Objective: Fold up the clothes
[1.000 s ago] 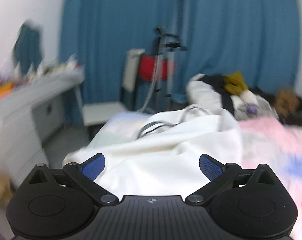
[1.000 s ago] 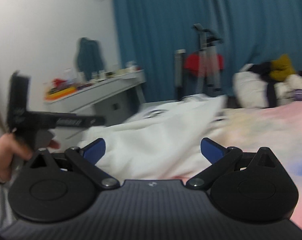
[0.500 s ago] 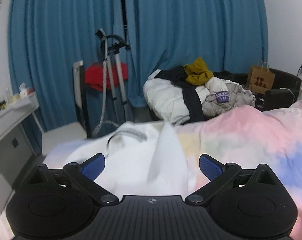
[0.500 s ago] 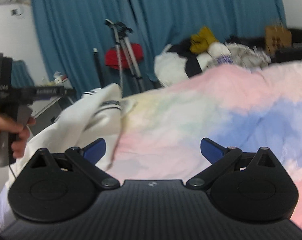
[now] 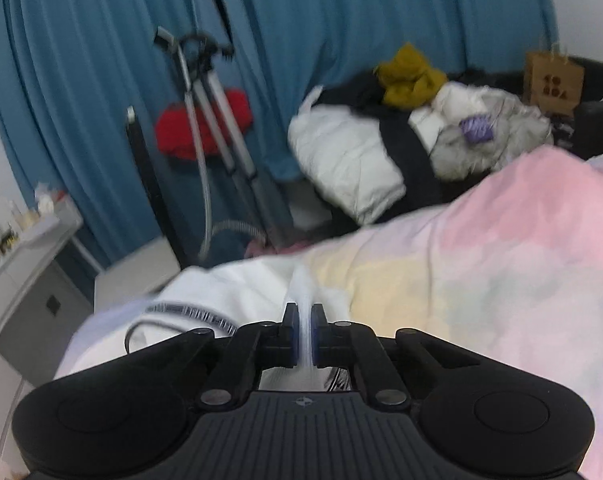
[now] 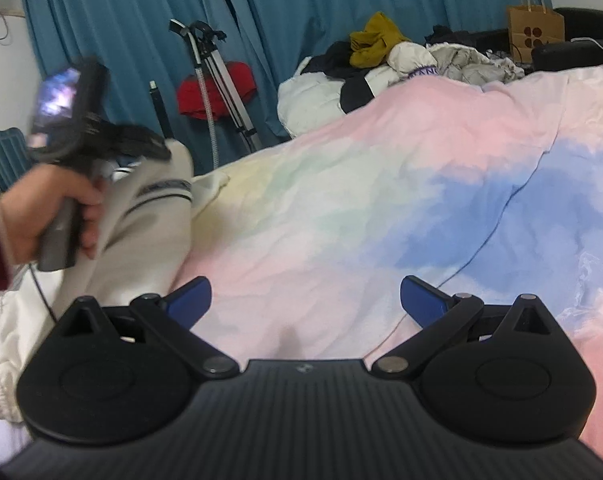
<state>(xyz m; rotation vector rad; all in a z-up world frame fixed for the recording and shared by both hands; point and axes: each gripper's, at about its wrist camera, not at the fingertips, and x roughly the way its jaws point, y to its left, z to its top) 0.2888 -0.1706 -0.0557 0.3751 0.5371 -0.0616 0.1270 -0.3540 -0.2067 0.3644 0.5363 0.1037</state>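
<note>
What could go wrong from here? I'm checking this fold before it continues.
The left gripper pinches only a thin ridge of the white garment, so the cloth may slip out when lifted. The right gripper is open over the pastel duvet, away from the garment, so one-sided lifting could bunch it. A thin cable lies on the garment and might snag.

The white garment (image 5: 237, 292) lies crumpled at the near left edge of the bed (image 5: 481, 264), and one fold of it is pinched upright between the left gripper (image 5: 302, 334) pads. A dark striped band (image 6: 163, 192) runs across its raised part, which hangs lifted above the pastel bedspread.
</note>
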